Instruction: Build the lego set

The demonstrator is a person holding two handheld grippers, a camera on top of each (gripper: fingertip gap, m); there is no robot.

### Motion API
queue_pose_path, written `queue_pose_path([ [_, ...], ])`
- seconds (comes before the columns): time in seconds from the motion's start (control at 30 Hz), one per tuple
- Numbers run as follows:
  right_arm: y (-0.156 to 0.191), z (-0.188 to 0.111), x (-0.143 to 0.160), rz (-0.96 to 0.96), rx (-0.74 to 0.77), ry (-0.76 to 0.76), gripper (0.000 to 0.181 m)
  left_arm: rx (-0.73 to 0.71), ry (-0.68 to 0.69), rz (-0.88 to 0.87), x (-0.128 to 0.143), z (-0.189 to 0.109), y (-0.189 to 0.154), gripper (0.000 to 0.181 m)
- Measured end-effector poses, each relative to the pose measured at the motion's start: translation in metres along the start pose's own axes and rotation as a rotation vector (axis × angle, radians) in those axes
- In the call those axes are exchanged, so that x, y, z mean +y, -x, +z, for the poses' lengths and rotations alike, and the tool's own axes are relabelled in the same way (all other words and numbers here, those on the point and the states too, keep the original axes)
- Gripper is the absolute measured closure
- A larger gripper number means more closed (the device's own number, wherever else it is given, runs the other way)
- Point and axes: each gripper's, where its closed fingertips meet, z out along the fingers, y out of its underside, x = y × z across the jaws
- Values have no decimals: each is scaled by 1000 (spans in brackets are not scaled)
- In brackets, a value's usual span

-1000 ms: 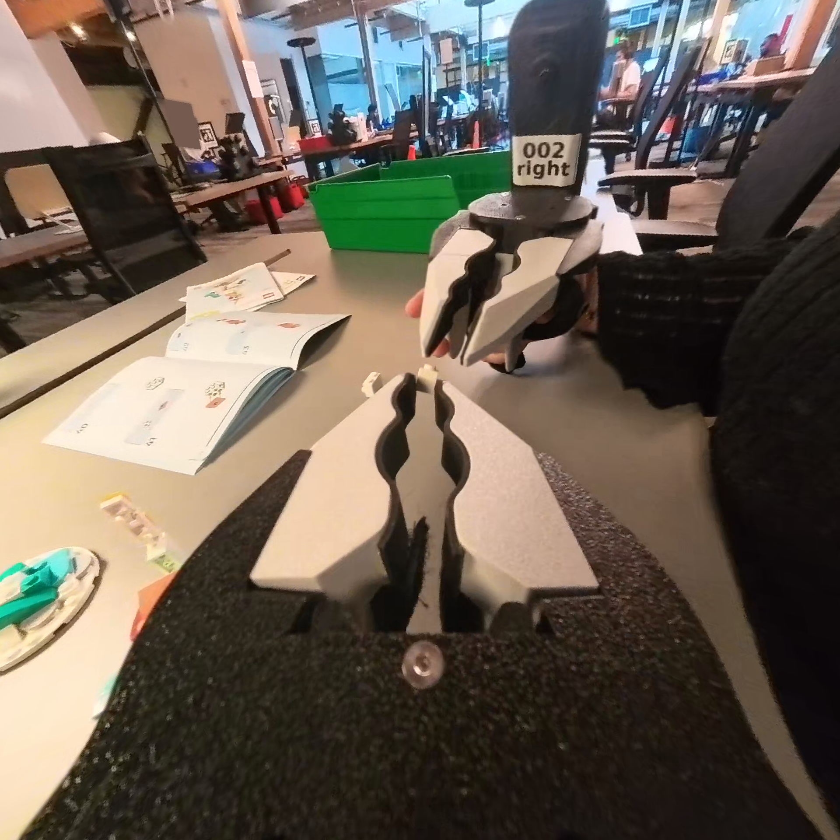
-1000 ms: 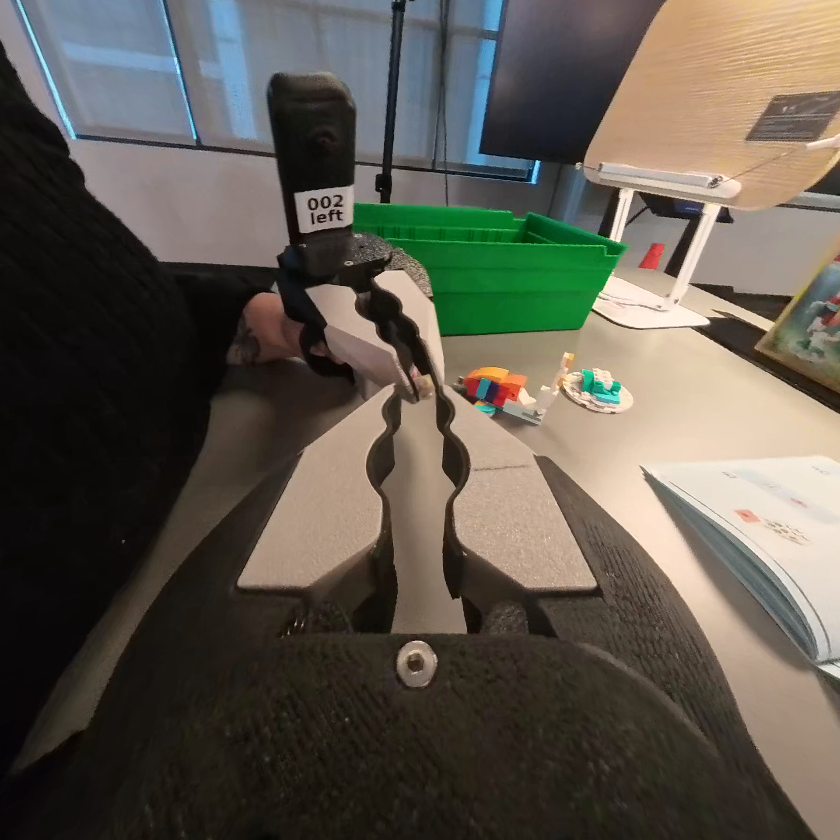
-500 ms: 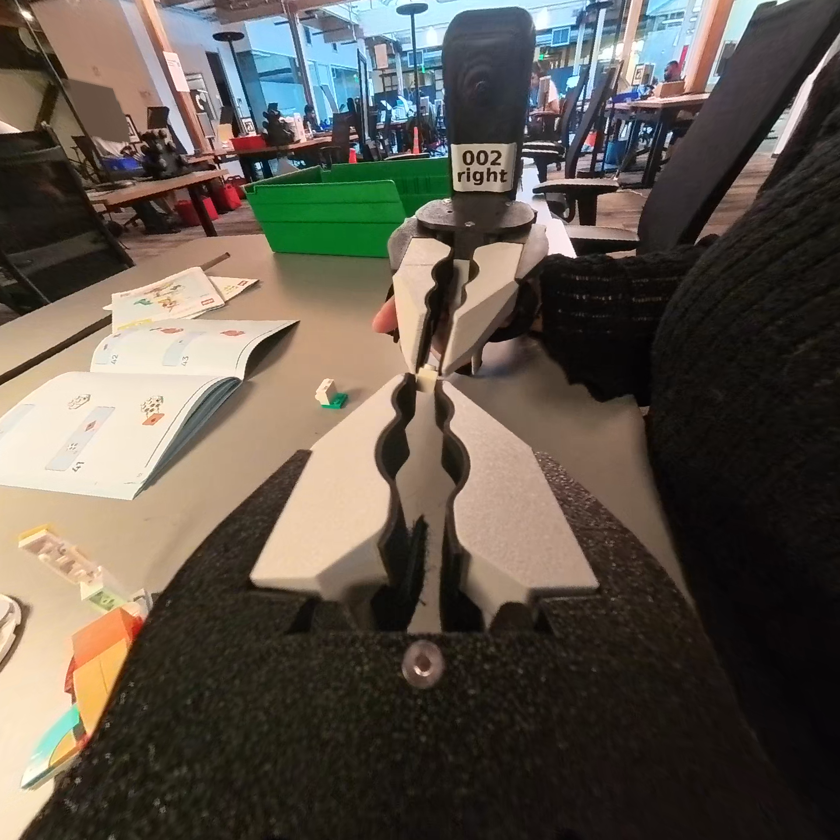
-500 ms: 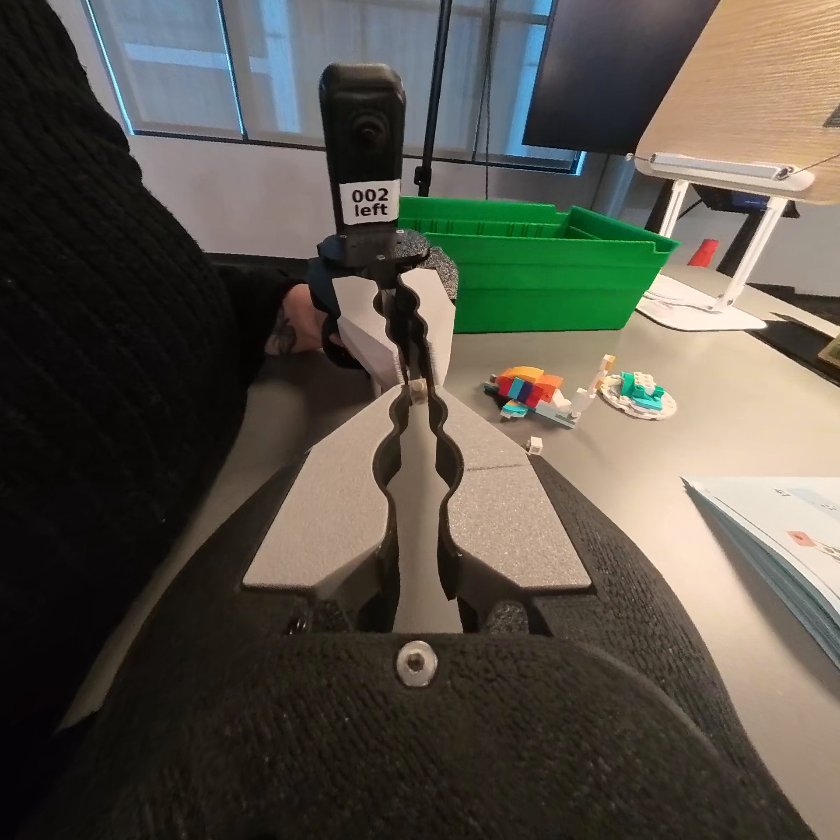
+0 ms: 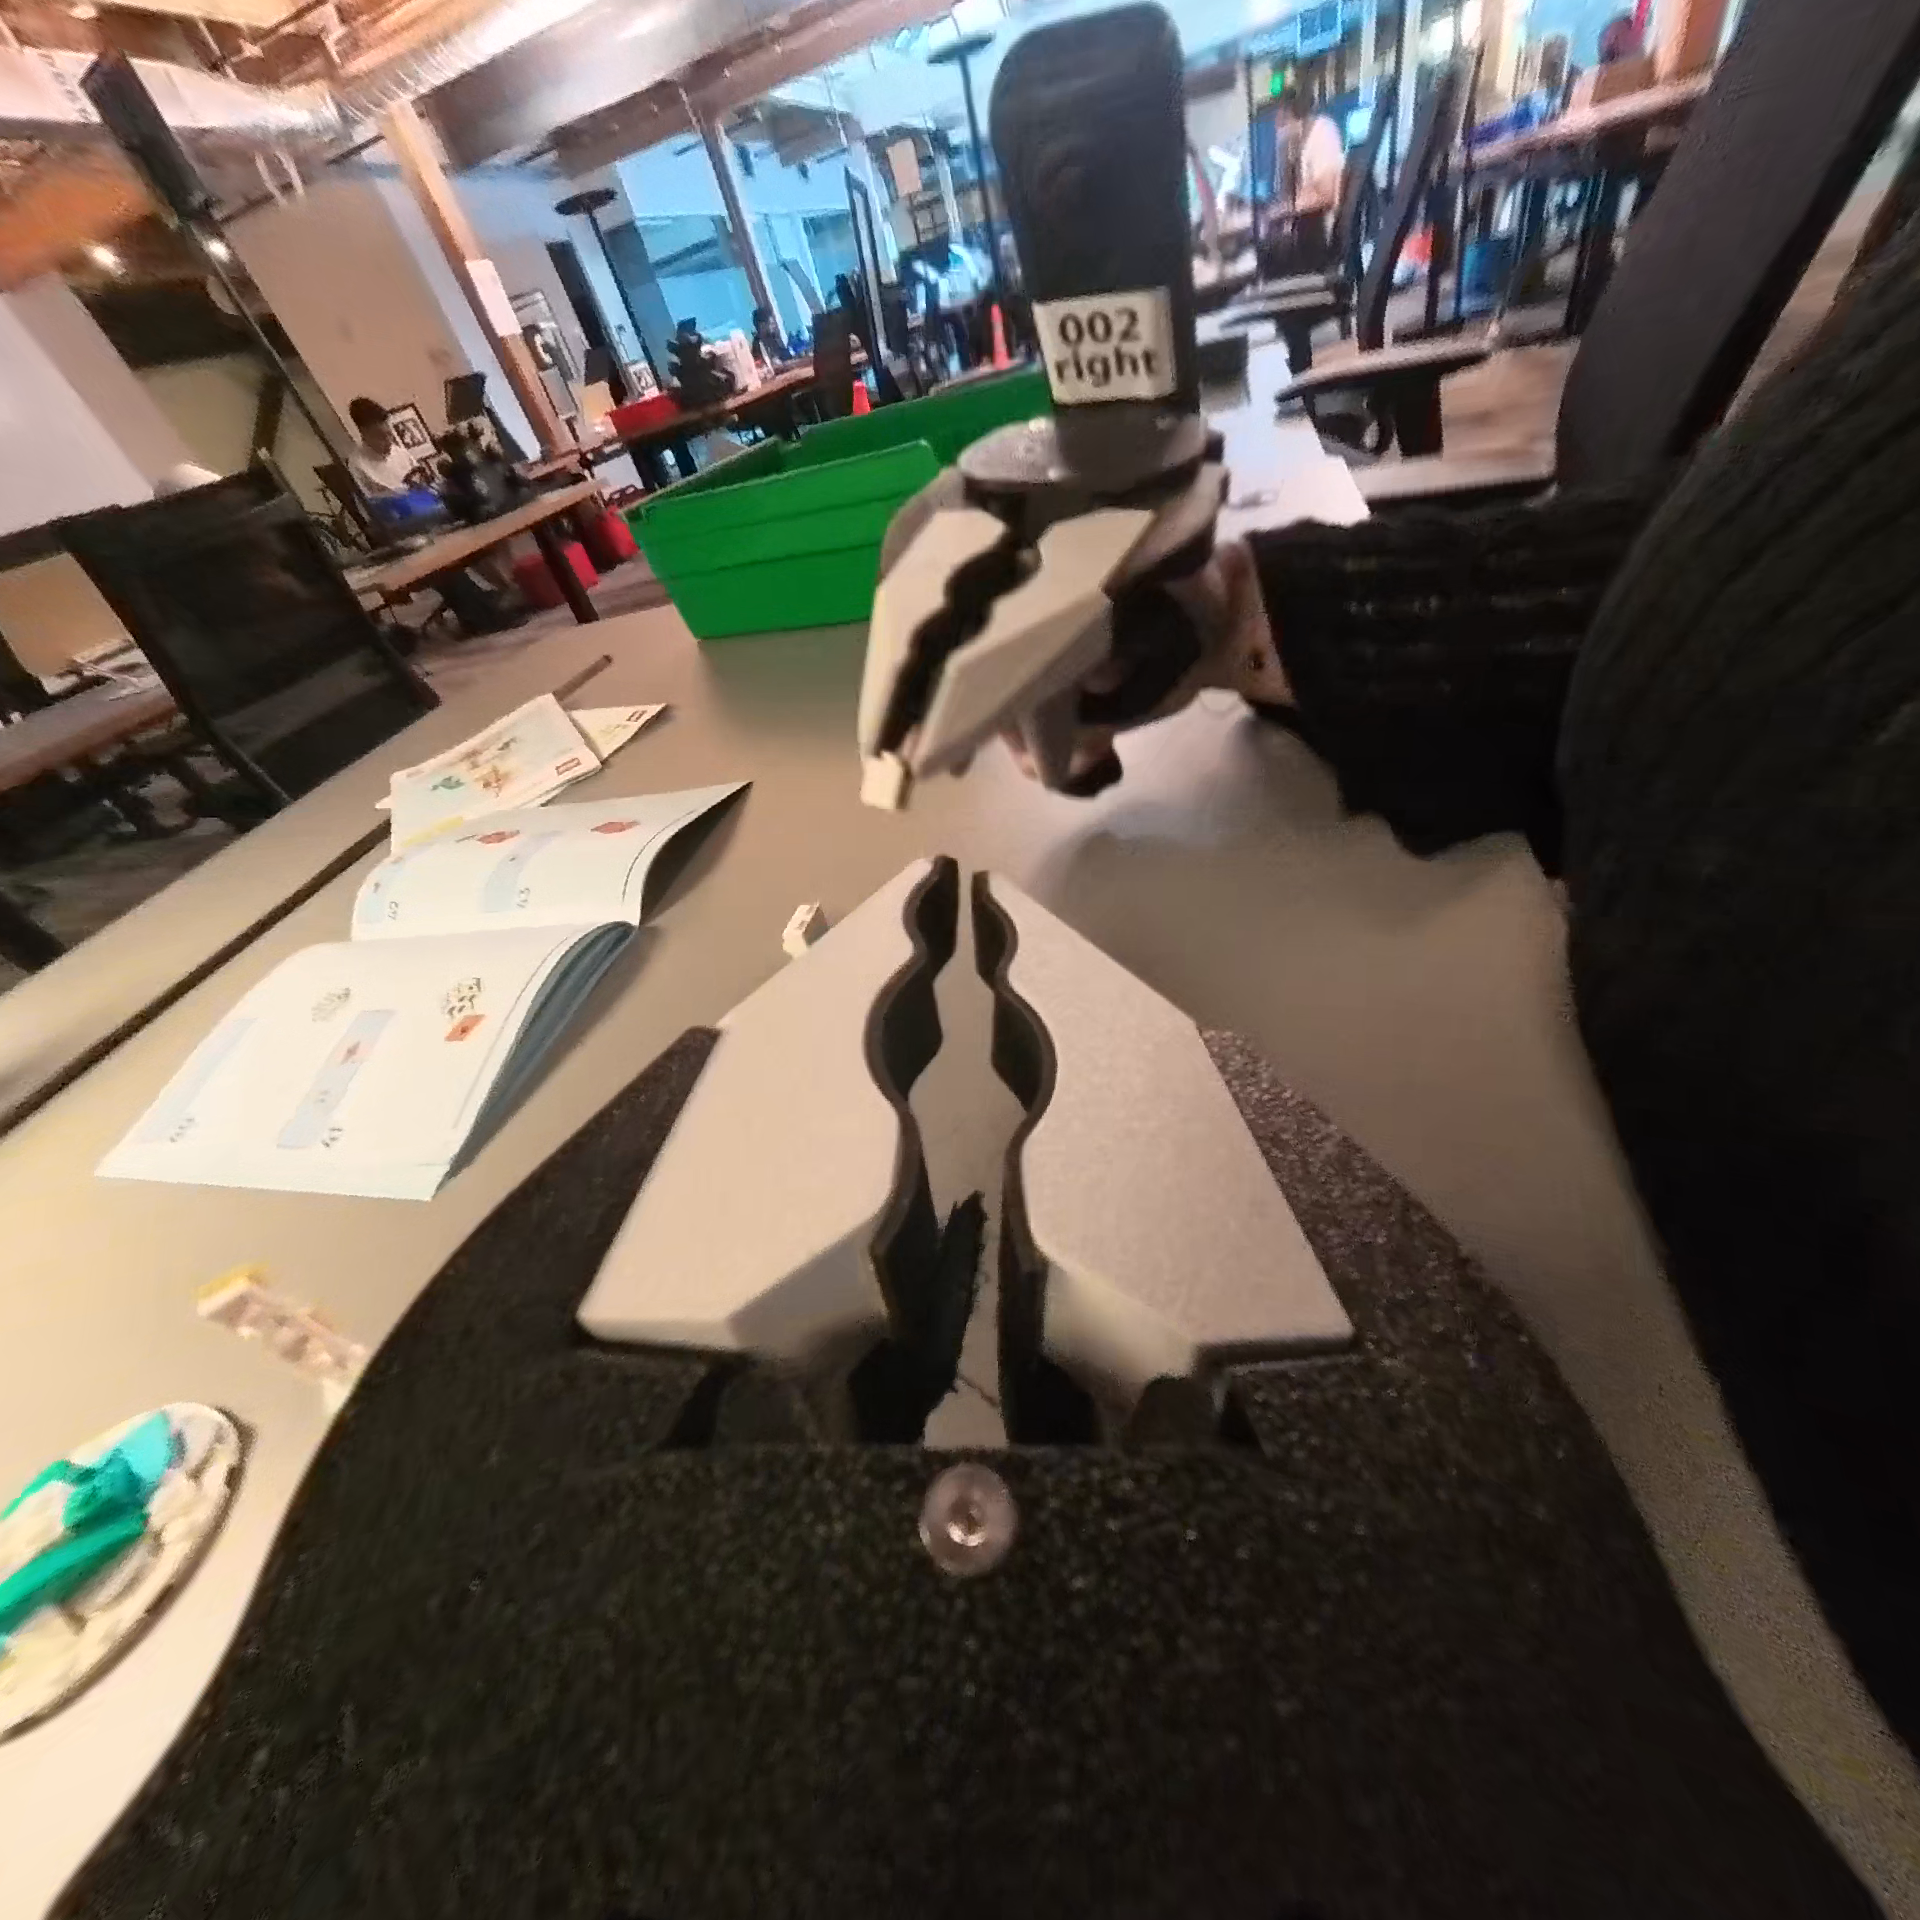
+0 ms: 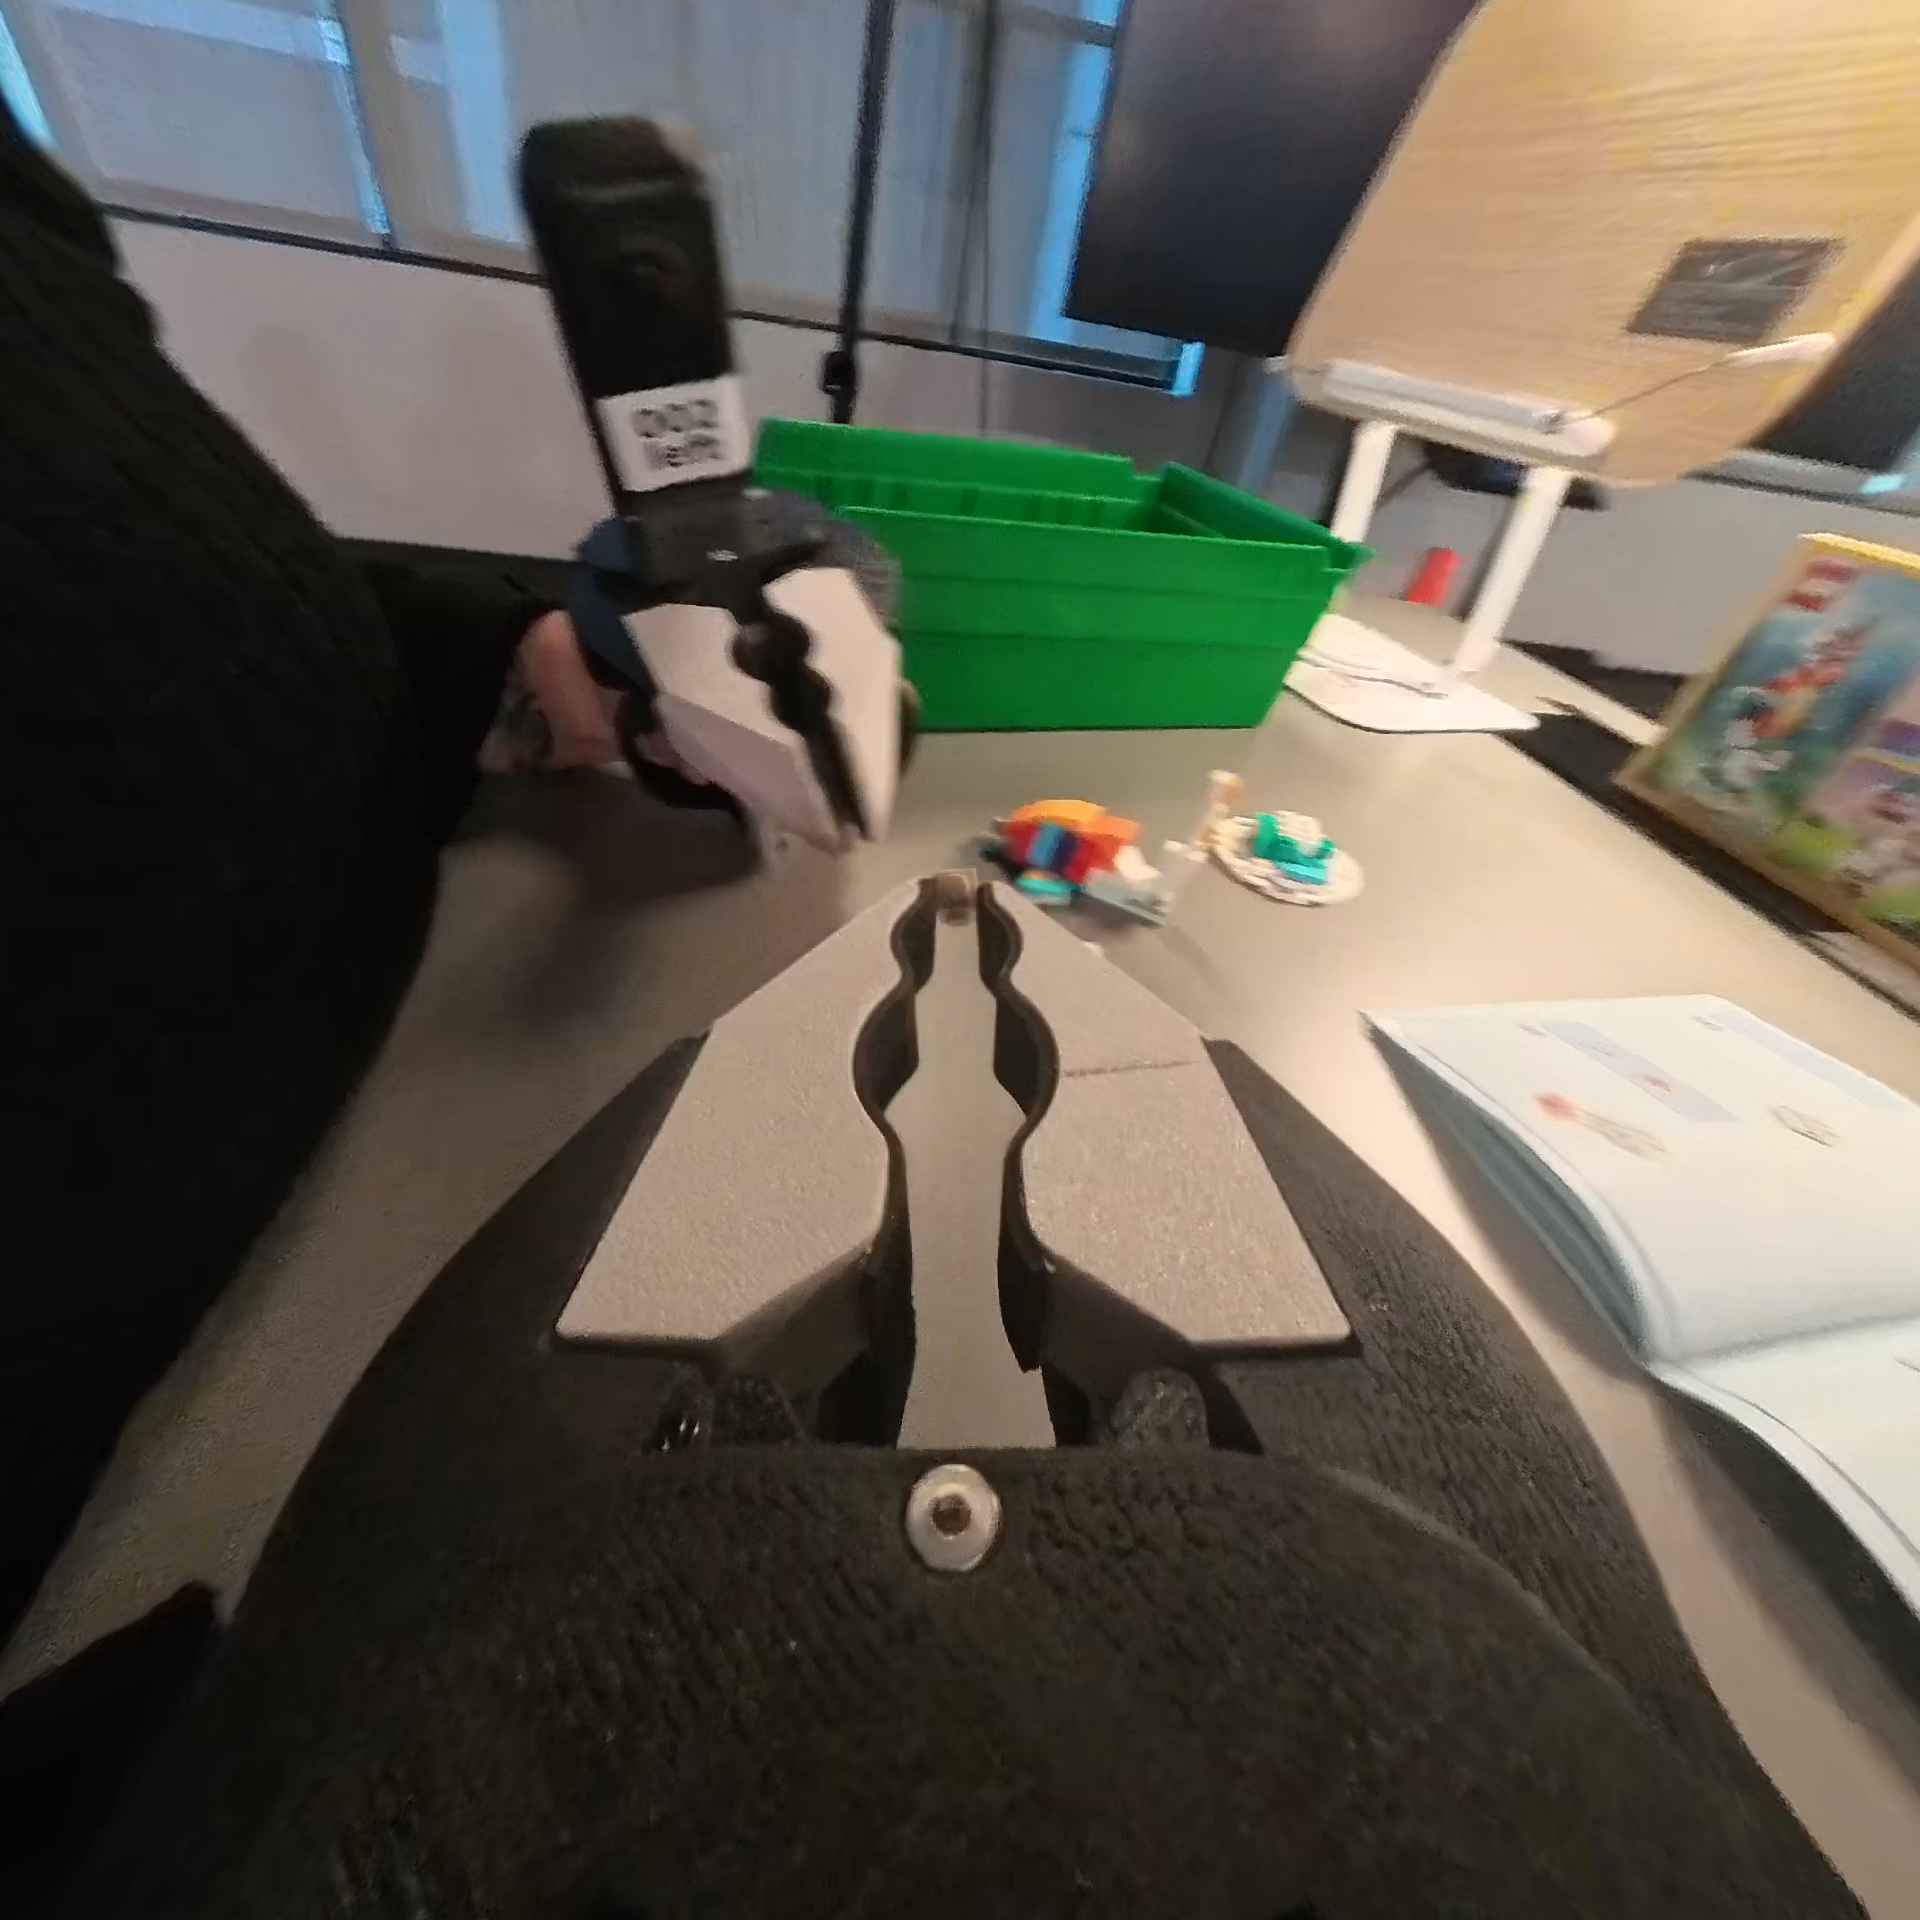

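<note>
My right gripper (image 6: 951,891) is shut on a small cream brick (image 6: 951,896) at its tips. In the left wrist view the right gripper (image 5: 891,774) hangs above and just beyond my left gripper, with the brick (image 5: 885,781) sticking out below its tips. My left gripper (image 5: 961,873) is shut and holds nothing. It also shows in the right wrist view (image 6: 854,821), up and to the left of the right tips and apart from them. An orange, red and teal fish model (image 6: 1060,842) lies on the grey table (image 6: 1455,935).
A round white plate with teal pieces (image 6: 1288,862) sits beside the fish and also shows at the left (image 5: 94,1538). An open instruction booklet (image 5: 416,997), a leaflet (image 5: 499,764), a loose white brick (image 5: 802,925), a pale strip piece (image 5: 270,1325), green bins (image 6: 1060,623) and the set's box (image 6: 1808,748). My left and right fingertips are right by each other.
The cream brick was in my left gripper's tips. The right gripper closed on it and pulled it away; the two grippers have moved apart and the left is empty.
</note>
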Motion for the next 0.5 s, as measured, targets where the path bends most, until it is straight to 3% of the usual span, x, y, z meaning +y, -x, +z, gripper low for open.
queue_pose_path([
  [0.1, -29, -31, 12, -18, 122, 41, 176, 31, 100, 43, 6, 11, 4, 178],
  [0.23, -43, -55, 34, -12, 149, 145, 176, 21, 199, 42, 13, 38, 26, 170],
  [0.5, -47, -49, 54, -21, 49, 268, 176, -28, 407, -129, 52, 84, 57, 150],
])
